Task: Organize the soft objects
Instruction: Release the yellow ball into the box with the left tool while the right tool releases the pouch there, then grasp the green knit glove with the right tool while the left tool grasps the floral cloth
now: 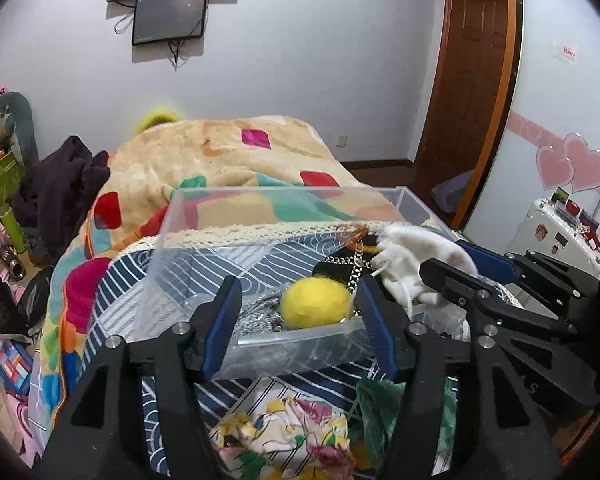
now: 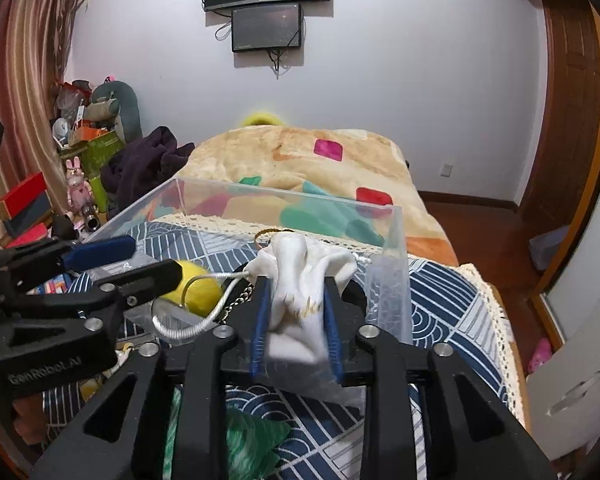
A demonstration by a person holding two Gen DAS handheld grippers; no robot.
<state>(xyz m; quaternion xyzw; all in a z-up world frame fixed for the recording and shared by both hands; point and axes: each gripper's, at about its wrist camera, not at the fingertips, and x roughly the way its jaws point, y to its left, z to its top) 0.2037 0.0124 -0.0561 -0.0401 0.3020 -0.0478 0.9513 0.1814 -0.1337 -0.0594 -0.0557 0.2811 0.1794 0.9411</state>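
Observation:
A clear plastic box (image 1: 204,216) (image 2: 392,248) sits on the bed. Inside it lie a yellow felt ball (image 1: 314,298) (image 2: 198,290), a silver sequined piece (image 1: 260,316) and a chain (image 1: 356,268). My right gripper (image 2: 296,300) (image 1: 448,256) is shut on a white drawstring pouch (image 2: 300,276) (image 1: 412,260) and holds it over the box's right near corner. Its silver cord (image 2: 204,320) hangs to the left. My left gripper (image 1: 298,292) (image 2: 140,260) is open, its fingers to either side of the yellow ball at the box's near wall.
A floral cloth (image 1: 284,436) and a green knit piece (image 1: 374,400) (image 2: 244,436) lie on the blue patterned sheet in front of the box. A patchwork blanket (image 1: 228,160) lies heaped behind it. Clutter and plush toys (image 2: 100,120) stand at the left. A white suitcase (image 1: 556,232) is at the right.

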